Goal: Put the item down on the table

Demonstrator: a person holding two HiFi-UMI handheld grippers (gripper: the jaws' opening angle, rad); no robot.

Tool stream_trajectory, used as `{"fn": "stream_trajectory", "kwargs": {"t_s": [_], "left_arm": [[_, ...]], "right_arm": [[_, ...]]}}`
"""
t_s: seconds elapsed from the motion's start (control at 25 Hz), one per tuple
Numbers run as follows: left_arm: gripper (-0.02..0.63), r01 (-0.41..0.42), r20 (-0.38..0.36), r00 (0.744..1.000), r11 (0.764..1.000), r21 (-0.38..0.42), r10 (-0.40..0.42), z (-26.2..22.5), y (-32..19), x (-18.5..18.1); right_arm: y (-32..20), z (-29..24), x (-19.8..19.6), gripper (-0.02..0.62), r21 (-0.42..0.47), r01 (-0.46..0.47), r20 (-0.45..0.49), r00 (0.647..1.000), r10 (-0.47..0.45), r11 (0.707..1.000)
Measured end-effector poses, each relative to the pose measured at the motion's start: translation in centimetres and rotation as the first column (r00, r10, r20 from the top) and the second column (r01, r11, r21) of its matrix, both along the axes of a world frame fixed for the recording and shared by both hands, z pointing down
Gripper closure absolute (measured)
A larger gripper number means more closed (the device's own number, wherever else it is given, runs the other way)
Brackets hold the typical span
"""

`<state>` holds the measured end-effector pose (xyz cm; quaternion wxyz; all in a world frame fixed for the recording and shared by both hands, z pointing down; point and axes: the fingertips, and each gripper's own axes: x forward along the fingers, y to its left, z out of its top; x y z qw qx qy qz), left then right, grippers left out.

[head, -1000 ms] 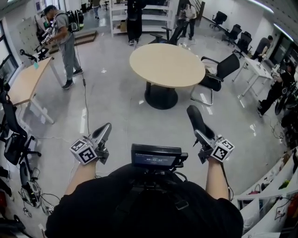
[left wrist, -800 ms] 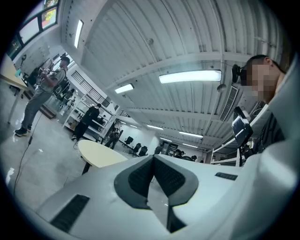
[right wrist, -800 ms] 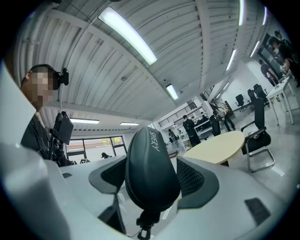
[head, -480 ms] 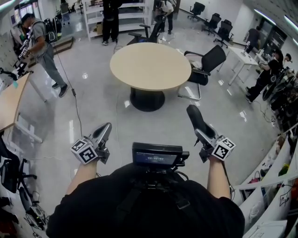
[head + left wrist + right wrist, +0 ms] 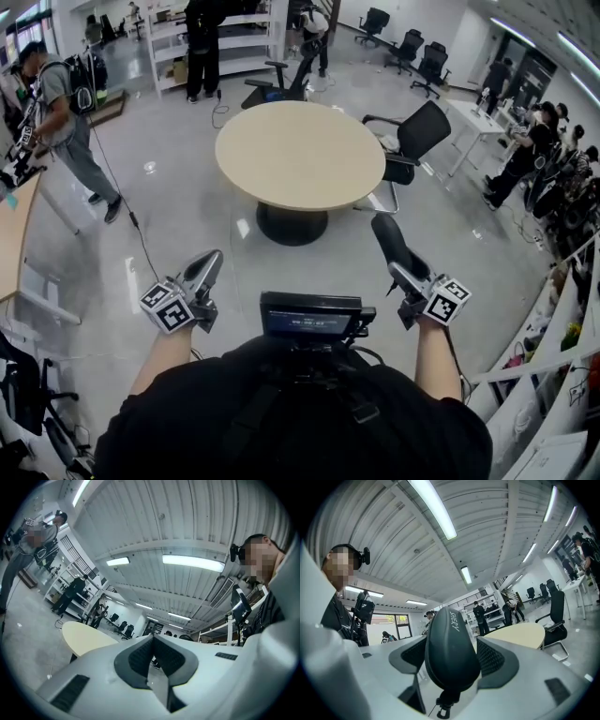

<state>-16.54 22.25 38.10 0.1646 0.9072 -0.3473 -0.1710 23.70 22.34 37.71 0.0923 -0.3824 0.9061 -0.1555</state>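
A round table (image 5: 300, 155) with a pale beige top stands in the upper middle of the head view, on one dark pedestal foot (image 5: 292, 223). Beneath it spreads a glossy grey floor (image 5: 197, 244). On that floor a black office chair (image 5: 412, 141) stands just right of the table, a wooden desk (image 5: 11, 239) sits at the left edge, and white shelves (image 5: 239, 42) stand at the top. The right gripper view shows the same table top – right of centre (image 5: 520, 632).

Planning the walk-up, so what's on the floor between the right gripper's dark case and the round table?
Nothing: the head view shows only bare glossy floor between the dark case and the round table.
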Motion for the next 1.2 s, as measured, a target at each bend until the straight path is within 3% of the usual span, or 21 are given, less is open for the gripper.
{"fn": "stream_trajectory", "kwargs": {"t_s": [0.24, 0.44, 0.92, 1.2], "left_arm": [[0.606, 0.037, -0.017, 0.999, 0.999, -0.025, -0.038, 1.2, -3.4, -3.2], [0.606, 0.081, -0.011, 0.997, 0.995, -0.053, -0.081, 2.0, -5.6, -4.0], [0.606, 0.267, 0.018, 0.964, 0.964, -0.008, -0.267, -0.4, -14.4, 0.2], [0.606, 0.298, 0.023, 0.954, 0.954, -0.010, -0.298, -0.7, -20.4, 7.5]], "right_arm": [[-4.3, 0.2, -3.3, 0.264, -0.010, 0.046, -0.028, 0.999, -0.046, 0.999], [-8.5, 1.1, -3.7, 0.264, -0.033, 0.074, -0.009, 0.997, -0.074, 0.997], [-25.4, -0.3, -0.4, 0.264, 0.007, 0.253, 0.028, 0.967, -0.253, 0.967], [-33.3, -0.2, 5.3, 0.264, 0.021, 0.305, 0.039, 0.951, -0.306, 0.952]]}}
